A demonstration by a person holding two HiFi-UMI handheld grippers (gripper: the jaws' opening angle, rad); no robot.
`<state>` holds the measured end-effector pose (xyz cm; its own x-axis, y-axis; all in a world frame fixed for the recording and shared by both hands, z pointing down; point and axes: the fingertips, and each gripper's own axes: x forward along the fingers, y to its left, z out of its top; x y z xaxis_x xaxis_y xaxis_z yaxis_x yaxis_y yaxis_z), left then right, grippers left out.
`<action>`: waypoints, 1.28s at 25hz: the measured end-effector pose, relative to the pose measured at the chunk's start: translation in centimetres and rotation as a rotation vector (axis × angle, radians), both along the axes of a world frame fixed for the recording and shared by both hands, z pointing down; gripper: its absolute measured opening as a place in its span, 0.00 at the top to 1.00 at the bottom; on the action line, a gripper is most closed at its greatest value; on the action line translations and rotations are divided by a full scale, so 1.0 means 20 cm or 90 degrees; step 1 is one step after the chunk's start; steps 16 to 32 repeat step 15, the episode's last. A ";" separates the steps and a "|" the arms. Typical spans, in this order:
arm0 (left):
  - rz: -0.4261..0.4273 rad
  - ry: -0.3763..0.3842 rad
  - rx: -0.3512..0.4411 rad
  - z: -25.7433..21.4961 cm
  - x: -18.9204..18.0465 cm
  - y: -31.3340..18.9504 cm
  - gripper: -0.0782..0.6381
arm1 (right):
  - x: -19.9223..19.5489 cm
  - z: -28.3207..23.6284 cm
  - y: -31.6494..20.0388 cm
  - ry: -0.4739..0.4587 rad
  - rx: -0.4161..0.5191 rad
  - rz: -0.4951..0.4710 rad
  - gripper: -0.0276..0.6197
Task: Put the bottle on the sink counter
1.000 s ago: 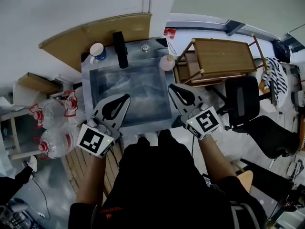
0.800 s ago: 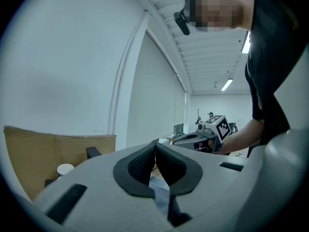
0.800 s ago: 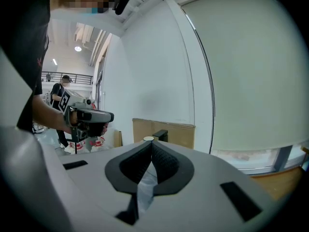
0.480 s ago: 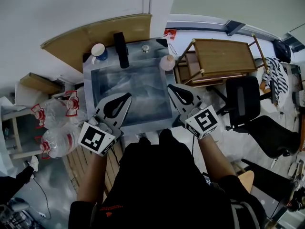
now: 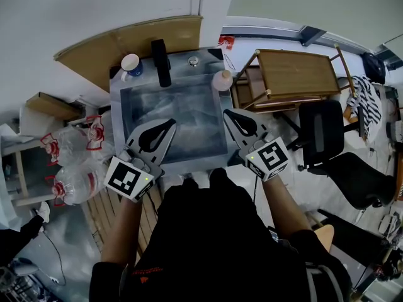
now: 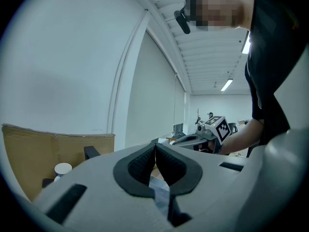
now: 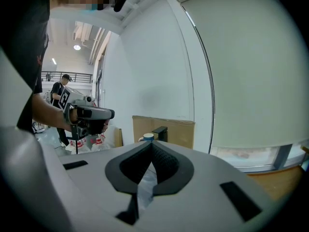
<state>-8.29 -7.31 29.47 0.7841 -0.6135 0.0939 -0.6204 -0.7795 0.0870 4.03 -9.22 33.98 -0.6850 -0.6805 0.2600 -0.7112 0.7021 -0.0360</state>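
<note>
bottle parked on the sink counter, both grippers closed on nothing

the bottle sits on the back right corner of the sink counter, just beside the basin and near the wooden cart, with nothing touching it. the right gripper hangs well apart from it over the basin's near right edge. its jaws have just finished pressing together from a sliver apart, nothing between them. the left gripper, over the near left edge, is also pressed together and empty. the bottle, mug and faucet are where they were a second ago, so the placement looks done.
</note>
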 end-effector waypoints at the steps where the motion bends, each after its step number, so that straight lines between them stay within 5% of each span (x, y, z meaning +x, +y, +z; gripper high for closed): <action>1: 0.000 0.000 -0.001 0.00 0.00 0.00 0.87 | 0.00 0.00 0.00 0.001 -0.001 -0.001 0.95; 32: -0.003 0.000 -0.040 0.03 0.03 -0.01 0.87 | 0.02 0.03 -0.02 0.002 -0.011 -0.003 0.95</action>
